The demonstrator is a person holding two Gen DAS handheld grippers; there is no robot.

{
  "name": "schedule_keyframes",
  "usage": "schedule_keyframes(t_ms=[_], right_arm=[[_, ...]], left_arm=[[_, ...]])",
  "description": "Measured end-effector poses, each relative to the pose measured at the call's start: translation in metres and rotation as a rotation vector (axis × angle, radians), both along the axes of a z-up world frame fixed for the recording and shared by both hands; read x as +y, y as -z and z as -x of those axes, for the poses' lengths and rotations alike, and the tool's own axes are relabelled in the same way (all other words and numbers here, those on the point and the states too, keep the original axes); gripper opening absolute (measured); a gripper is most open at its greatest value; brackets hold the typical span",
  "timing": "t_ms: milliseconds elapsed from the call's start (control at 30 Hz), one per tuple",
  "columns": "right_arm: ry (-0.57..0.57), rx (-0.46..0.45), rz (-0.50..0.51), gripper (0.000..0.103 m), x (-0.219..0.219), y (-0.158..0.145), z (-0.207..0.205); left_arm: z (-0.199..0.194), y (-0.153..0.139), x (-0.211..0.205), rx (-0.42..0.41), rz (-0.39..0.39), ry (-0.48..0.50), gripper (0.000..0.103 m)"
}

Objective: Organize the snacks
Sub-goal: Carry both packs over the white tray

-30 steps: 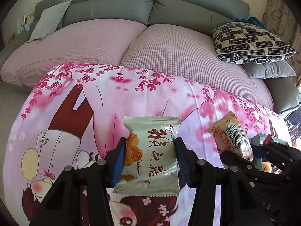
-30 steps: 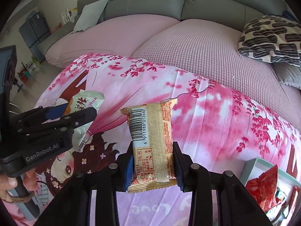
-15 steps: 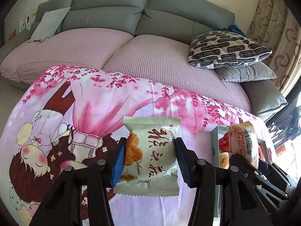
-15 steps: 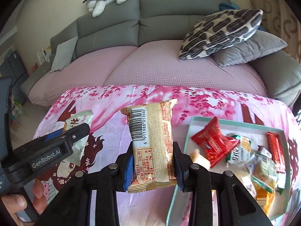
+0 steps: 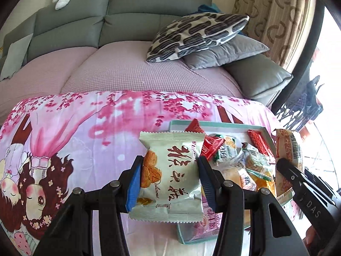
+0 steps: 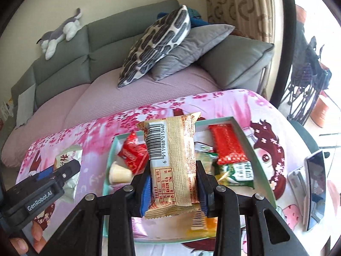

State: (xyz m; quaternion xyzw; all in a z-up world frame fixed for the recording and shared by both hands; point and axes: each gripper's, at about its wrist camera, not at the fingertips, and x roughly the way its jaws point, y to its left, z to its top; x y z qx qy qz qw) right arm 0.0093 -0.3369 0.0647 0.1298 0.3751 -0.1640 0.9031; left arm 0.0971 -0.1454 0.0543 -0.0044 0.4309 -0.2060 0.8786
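My left gripper (image 5: 170,177) is shut on a pale green snack packet (image 5: 170,170) with red characters, held above the left edge of the teal tray (image 5: 226,125). My right gripper (image 6: 173,183) is shut on a beige barcode snack packet (image 6: 172,160), held over the middle of the teal tray (image 6: 243,134). The tray holds several snacks, among them a red bar (image 6: 228,143), a red packet (image 6: 132,153) and a small jelly cup (image 6: 119,172). In the left wrist view the right gripper (image 5: 289,166) and its packet (image 5: 287,147) show at the right. In the right wrist view the left gripper (image 6: 64,170) shows at the left.
The tray lies on a pink cartoon cloth (image 5: 85,128) over a table. Two phones (image 6: 315,187) lie right of the tray. A grey sofa with a pink cover (image 5: 127,68) and patterned cushions (image 5: 198,34) stands behind.
Both grippers have swung to the right with their packets, from over the bare cloth to over the snack tray. Both stay shut on their packets.
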Motion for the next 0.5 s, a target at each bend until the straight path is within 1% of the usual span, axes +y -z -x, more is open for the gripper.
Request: schedule_keyframes(t_ms=[100, 267, 500], right_arm=[[0.055, -0.002, -0.008, 0.039, -0.025, 0.003, 0.011], [0.121, 0.031, 0.016, 0.039, -0.059, 0.013, 0.026], [0.117, 0.081, -0.044, 0.039, -0.078, 0.041, 0.027]], left_arm=[[0.006, 0.002, -0.023, -0.002, -0.01, 0.047, 0.053], [0.013, 0.011, -0.048, 0.002, -0.037, 0.081, 0.053], [0.017, 0.023, -0.067, 0.007, -0.076, 0.101, 0.053]])
